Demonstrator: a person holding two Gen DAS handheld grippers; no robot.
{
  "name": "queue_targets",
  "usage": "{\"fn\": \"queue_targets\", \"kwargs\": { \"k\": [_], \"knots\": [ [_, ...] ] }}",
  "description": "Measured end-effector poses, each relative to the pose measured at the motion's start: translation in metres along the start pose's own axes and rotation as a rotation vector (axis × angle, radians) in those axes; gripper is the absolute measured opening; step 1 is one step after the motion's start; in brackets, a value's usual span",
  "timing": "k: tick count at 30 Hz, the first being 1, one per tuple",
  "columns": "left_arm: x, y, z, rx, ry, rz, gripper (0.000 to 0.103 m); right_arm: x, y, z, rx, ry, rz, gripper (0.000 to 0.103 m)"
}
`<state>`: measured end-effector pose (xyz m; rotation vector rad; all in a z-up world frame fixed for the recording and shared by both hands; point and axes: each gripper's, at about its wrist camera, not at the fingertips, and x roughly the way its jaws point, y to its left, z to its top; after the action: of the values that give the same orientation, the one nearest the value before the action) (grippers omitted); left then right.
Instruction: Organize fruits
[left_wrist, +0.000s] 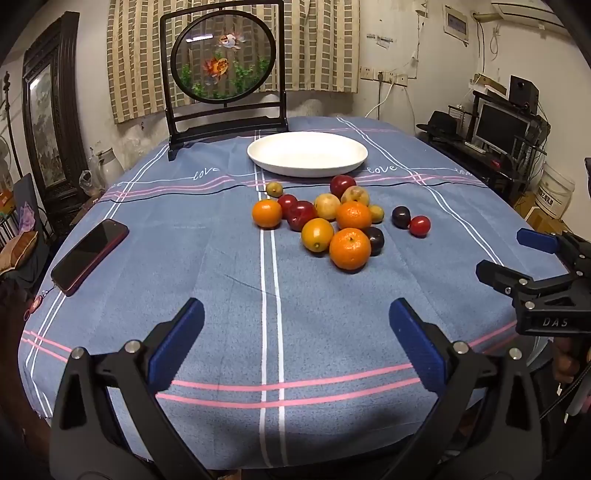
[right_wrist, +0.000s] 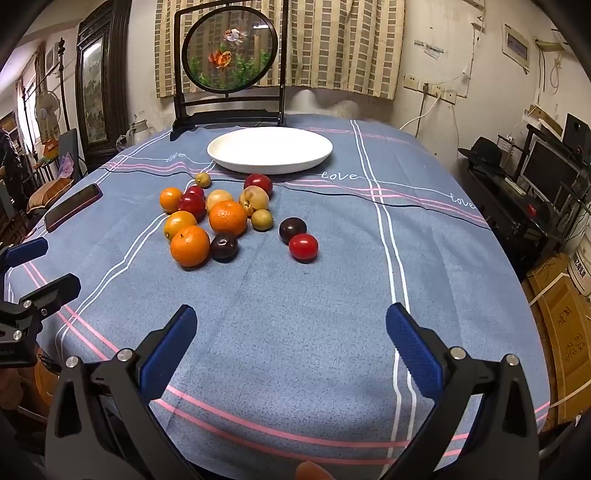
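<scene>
Several fruits lie in a loose pile mid-table: oranges (left_wrist: 349, 248) (right_wrist: 190, 245), red plums (left_wrist: 301, 215), yellowish fruits (left_wrist: 327, 206) and dark plums (right_wrist: 224, 246). A dark plum (right_wrist: 292, 229) and a small red fruit (left_wrist: 420, 225) (right_wrist: 303, 247) sit apart to the right. Behind them stands an empty white plate (left_wrist: 307, 153) (right_wrist: 270, 149). My left gripper (left_wrist: 297, 317) is open over bare cloth, well short of the pile. My right gripper (right_wrist: 291, 323) is open too, nothing between its fingers. Each gripper shows at the other view's edge: the right gripper (left_wrist: 517, 254), the left gripper (right_wrist: 40, 262).
A blue plaid tablecloth (left_wrist: 221, 288) covers the table. A dark phone (left_wrist: 90, 255) (right_wrist: 74, 206) lies near the left edge. A framed round goldfish screen (left_wrist: 224, 74) (right_wrist: 231, 55) stands at the back. Furniture, a monitor (left_wrist: 500, 127) and boxes (right_wrist: 565, 332) crowd the right side.
</scene>
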<state>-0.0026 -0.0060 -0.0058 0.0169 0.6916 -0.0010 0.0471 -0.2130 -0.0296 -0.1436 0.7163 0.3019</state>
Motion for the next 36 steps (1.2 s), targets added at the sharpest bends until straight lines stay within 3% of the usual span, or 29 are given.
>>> {"fn": "queue_targets", "kwargs": {
  "k": [36],
  "knots": [
    [0.0041, 0.0047, 0.0018, 0.011, 0.021, 0.003, 0.101, 0.0065, 0.0055, -0.0043, -0.001, 0.017, -0.002, 0.102]
  ]
}}
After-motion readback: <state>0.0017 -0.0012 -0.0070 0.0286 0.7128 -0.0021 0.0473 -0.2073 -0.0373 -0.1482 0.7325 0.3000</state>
